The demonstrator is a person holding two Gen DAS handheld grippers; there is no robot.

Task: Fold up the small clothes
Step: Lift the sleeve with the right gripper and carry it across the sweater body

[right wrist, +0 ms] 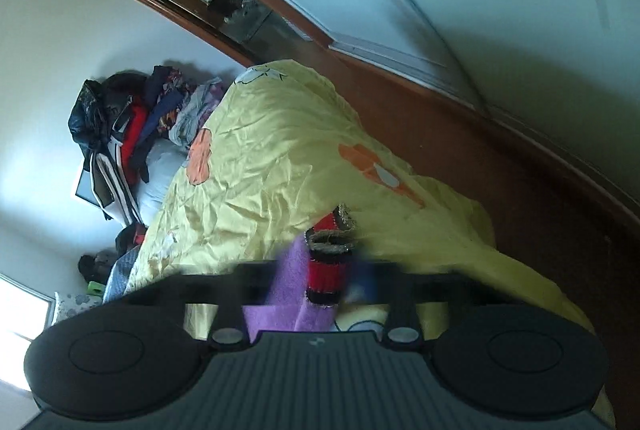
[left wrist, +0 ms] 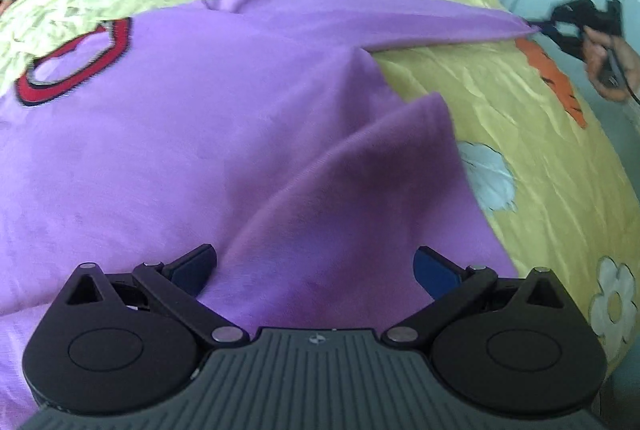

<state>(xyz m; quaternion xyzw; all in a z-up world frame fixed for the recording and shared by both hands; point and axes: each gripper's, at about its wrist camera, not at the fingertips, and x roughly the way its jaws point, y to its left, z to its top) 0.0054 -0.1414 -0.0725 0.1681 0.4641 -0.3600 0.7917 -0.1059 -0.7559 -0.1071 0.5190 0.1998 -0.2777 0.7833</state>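
Closest to the viewer, the left gripper [left wrist: 314,270] hangs above a soft purple knit garment [left wrist: 180,133], its two blue-padded fingers [left wrist: 434,270] spread wide apart with nothing pinched between them; a raised fold of the purple cloth lies under the gap. The garment is spread across a wrinkled yellow satin bedspread [left wrist: 500,97] printed with orange and white flowers, and covers most of the near part of the bed. On the garment's left side sits a red patch outlined in black [left wrist: 76,63], shaped like an open ring. From the middle of the garment one corner is drawn out into a long taut point toward the right edge of the bed, where the right gripper [left wrist: 558,27], black and somewhat blurred, has its tips closed on the fabric, with a person's hand [left wrist: 608,65] wrapped around its handle. The right gripper's own camera confirms this: purple cloth with a red and black striped band [right wrist: 326,270] is bunched between its closed, blurred fingers. Beyond the bed, a heap of mixed clothes and dark bags [right wrist: 132,133] is piled against a pale wall, beside a brown wooden door frame [right wrist: 192,13].
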